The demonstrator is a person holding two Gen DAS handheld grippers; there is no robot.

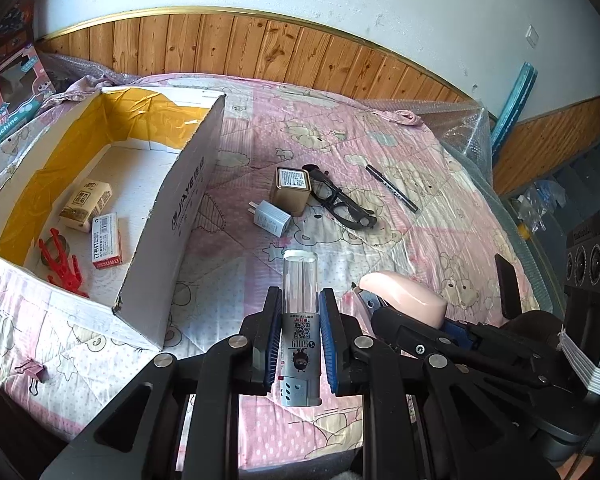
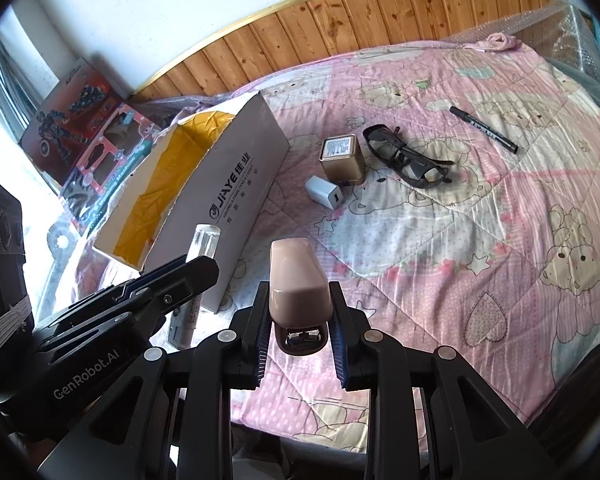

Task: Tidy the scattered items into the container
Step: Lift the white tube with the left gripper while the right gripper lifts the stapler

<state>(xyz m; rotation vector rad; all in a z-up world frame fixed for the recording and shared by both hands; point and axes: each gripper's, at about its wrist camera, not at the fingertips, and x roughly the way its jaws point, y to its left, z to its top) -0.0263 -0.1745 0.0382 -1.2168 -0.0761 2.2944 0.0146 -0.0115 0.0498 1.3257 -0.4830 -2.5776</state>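
My left gripper (image 1: pixel 300 322) is shut on a clear tube with a grey printed base (image 1: pixel 300 304), held above the bed just right of the cardboard box (image 1: pixel 172 216). My right gripper (image 2: pixel 298 320) is shut on a pink stapler (image 2: pixel 296 276). The stapler (image 1: pixel 404 298) and right gripper also show at the right of the left wrist view. The tube (image 2: pixel 204 244) and left gripper (image 2: pixel 172 280) appear beside the box (image 2: pixel 228 192) in the right wrist view. In the box lie two small cartons (image 1: pixel 86 204) and a red plastic piece (image 1: pixel 62 266).
On the pink quilt lie a gold tin (image 1: pixel 293 190), a white charger (image 1: pixel 270 218), black glasses (image 1: pixel 342 200) and a black marker (image 1: pixel 392 188). A pink binder clip (image 1: pixel 34 372) sits near the front left edge. A toy box (image 2: pixel 96 148) stands beyond the cardboard box.
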